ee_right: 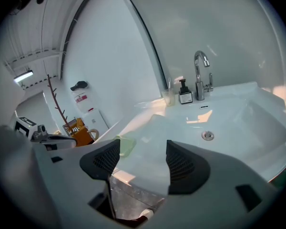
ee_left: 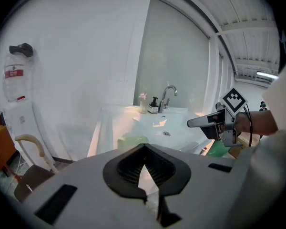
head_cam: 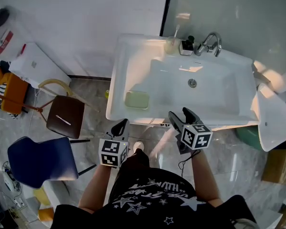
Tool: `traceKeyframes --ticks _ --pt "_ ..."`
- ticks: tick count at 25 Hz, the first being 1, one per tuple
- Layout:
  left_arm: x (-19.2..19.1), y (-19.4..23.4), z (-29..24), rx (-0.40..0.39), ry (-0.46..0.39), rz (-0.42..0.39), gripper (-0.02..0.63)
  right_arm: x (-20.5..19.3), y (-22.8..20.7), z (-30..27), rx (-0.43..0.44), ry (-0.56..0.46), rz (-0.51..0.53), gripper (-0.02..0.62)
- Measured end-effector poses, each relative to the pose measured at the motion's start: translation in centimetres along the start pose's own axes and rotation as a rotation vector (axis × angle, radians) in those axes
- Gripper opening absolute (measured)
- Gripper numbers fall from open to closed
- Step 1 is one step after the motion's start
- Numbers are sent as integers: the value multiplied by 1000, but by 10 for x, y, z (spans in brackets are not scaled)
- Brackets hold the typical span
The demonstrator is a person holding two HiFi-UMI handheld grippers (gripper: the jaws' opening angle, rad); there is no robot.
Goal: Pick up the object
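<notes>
A flat pale green object (head_cam: 137, 99) lies in the left part of the white sink (head_cam: 229, 113), near its front rim. It also shows in the left gripper view as the green object (ee_left: 132, 141), and in the right gripper view as the green object (ee_right: 126, 146). My left gripper (head_cam: 121, 126) hangs just below the sink's front edge, shut and holding nothing (ee_left: 144, 146). To its right, my right gripper (head_cam: 181, 116) stands open and empty at the front rim (ee_right: 143, 157). Both are short of the object.
A chrome faucet (head_cam: 209, 44), a small pump bottle (head_cam: 187, 46) and a cup with a toothbrush (head_cam: 171, 44) stand at the sink's back. A brown stool (head_cam: 66, 116) and a blue chair (head_cam: 40, 159) sit on the floor at left. A white rounded fixture (head_cam: 271, 120) is at right.
</notes>
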State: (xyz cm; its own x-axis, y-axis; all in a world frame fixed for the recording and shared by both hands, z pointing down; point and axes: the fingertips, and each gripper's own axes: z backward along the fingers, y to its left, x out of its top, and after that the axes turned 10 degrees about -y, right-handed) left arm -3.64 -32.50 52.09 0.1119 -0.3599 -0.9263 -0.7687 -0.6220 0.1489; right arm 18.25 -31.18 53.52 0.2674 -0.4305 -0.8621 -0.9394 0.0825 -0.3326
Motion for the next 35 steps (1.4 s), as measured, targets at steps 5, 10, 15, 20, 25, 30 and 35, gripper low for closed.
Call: traceKeyframes --ticks 5,10,15,20,25,30,35 --pt "5 35 -24 6 11 17 15 5 16 -54 26 53 25 296" --pt "8 64 -44 8 21 34 15 2 25 -101 2 114 42 296" --pt "4 81 -58 0 45 51 15 -17 34 -136 0 227 30 249" --pt "-4 96 -65 6 62 61 15 -41 40 -160 4 335 35 194" --pt "-11 108 -67 7 74 70 15 -57 41 -171 -28 396 39 137" --pt "-14 112 -69 -3 87 97 15 -64 38 -175 -69 434 46 93" --pt "-18 114 -69 -18 93 106 15 -68 36 -178 -93 460 48 71"
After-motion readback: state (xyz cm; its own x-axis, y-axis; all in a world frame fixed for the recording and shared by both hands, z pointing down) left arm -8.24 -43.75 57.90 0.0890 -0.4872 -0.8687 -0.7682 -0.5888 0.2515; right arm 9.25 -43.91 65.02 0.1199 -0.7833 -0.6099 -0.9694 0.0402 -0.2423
